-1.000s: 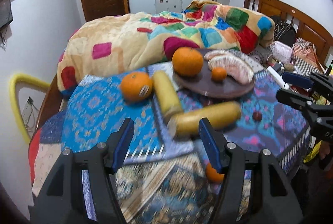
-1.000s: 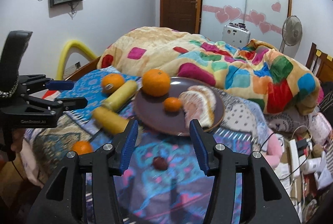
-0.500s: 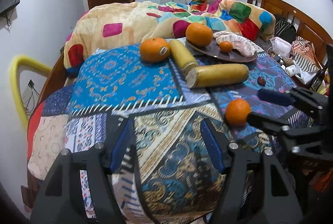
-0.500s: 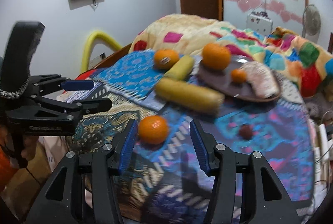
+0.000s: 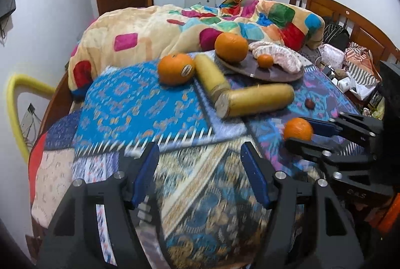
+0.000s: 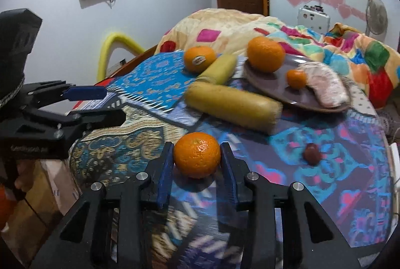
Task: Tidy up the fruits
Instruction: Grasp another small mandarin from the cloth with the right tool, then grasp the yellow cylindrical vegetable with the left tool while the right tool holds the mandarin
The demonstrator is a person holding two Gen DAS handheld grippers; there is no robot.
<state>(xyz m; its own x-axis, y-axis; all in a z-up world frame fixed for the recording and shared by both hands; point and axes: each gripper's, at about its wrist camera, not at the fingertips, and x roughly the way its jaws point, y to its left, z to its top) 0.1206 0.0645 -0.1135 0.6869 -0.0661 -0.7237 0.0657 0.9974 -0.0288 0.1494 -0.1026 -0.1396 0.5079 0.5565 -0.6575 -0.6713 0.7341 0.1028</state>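
A brown plate (image 6: 280, 91) at the back of the patterned table holds a large orange (image 6: 266, 54), a tiny orange (image 6: 296, 79) and peeled pinkish segments (image 6: 325, 86). A stickered orange (image 6: 199, 59) and two yellow cylinders (image 6: 232, 106) lie left of the plate. My right gripper (image 6: 197, 156) has closed around a loose orange (image 6: 197, 154) near the front edge, pads touching its sides; it also shows in the left wrist view (image 5: 298, 129). My left gripper (image 5: 200, 164) is open and empty over the table's front left.
A small dark red fruit (image 6: 312, 154) lies on the cloth right of the held orange. A bed with a colourful blanket (image 5: 175, 26) stands behind the table. A yellow hoop (image 5: 15, 104) leans at the left wall. Clutter lies at the right.
My right gripper moved forward onto the loose orange and closed from wide open to gripping it. My left gripper drew back toward the table's front, still open.
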